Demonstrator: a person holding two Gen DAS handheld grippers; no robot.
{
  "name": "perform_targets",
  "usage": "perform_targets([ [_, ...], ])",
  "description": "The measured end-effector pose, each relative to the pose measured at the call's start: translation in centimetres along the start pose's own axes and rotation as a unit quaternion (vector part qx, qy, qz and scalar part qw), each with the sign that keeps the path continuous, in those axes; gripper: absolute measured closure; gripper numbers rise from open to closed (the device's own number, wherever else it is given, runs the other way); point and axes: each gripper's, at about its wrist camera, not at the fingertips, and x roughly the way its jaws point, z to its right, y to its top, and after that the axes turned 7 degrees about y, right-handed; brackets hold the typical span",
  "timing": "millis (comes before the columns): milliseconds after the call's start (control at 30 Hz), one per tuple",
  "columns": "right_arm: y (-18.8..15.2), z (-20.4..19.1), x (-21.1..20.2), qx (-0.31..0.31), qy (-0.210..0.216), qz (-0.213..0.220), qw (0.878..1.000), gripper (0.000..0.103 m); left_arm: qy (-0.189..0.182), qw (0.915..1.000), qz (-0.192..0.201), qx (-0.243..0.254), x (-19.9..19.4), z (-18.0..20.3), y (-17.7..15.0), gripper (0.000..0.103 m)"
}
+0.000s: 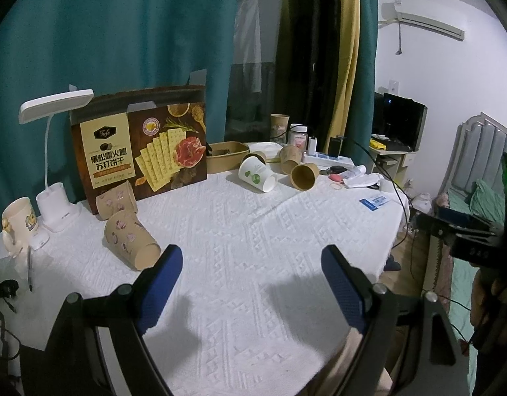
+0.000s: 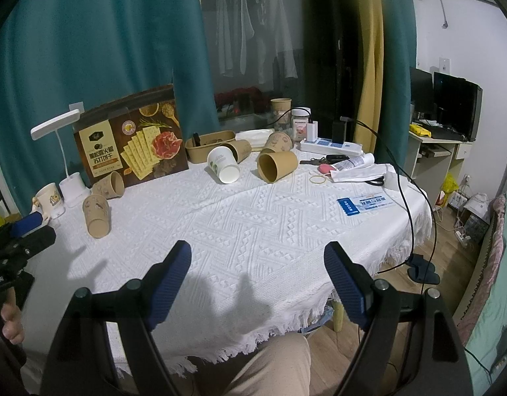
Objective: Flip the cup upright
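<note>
Several paper cups lie on their sides on the white tablecloth point(image 1: 253, 247). A flowered brown cup point(image 1: 129, 241) lies just left of my left gripper point(image 1: 251, 257), which is open and empty; a second flowered cup point(image 1: 116, 199) lies behind it. A white cup with green print point(image 1: 256, 175) and plain brown cups point(image 1: 304, 175) lie at the far middle. In the right wrist view my right gripper point(image 2: 258, 254) is open and empty above the near table edge, with the flowered cup point(image 2: 95, 216) at left and the white cup point(image 2: 223, 165) and a brown cup point(image 2: 276, 165) beyond.
A cracker box point(image 1: 139, 150), a white desk lamp point(image 1: 55, 165) and a mug point(image 1: 17, 227) stand at the left. A brown tray point(image 1: 225, 156), jars, a power strip point(image 2: 329, 147), cables, a tube and a blue card point(image 2: 365, 204) crowd the far right.
</note>
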Motion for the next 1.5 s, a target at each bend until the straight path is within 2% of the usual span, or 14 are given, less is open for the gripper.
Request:
perform_targets([
  [1500, 0.7, 0.0, -0.7, -0.001, 0.0, 0.004, 1.0, 0.022, -0.005, 0.9999, 0.014, -0.003, -0.9, 0.0, 0.7, 0.016],
])
